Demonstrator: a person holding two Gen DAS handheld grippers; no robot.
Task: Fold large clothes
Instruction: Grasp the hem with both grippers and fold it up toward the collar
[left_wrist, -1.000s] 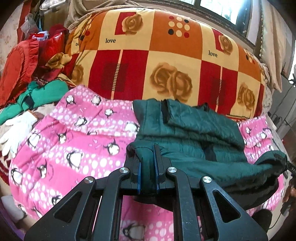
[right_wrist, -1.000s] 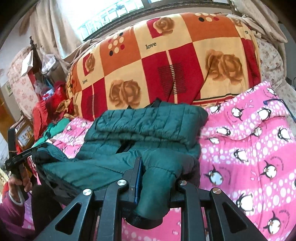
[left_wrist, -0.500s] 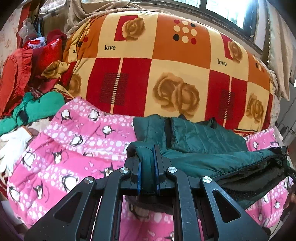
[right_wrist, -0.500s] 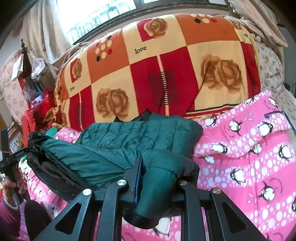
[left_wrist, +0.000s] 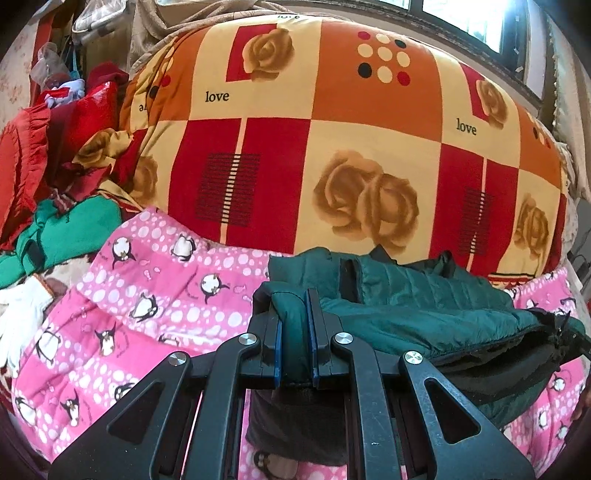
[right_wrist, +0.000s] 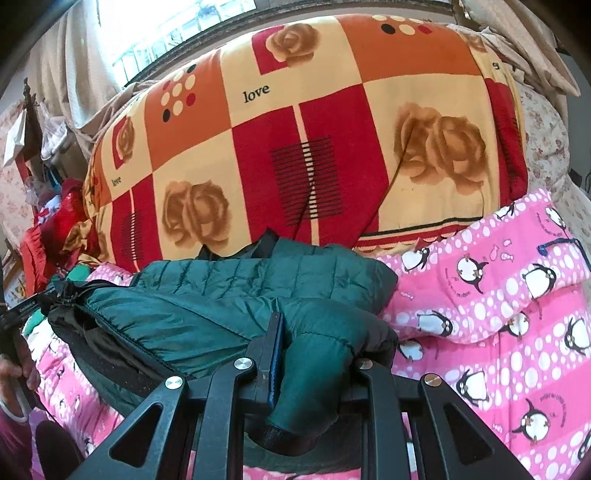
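The dark green quilted puffer jacket (left_wrist: 424, 314), lying in the lower centre on the pink penguin blanket (left_wrist: 155, 295), looks light, soft and slippery, so the left gripper (left_wrist: 294, 332) and right gripper (right_wrist: 314, 354) each clamp a thick bunched edge.

I read "love" printed in black on the rose-patterned blanket (left_wrist: 332, 147), at eleven and two o'clock in my left view, twice more in my right.
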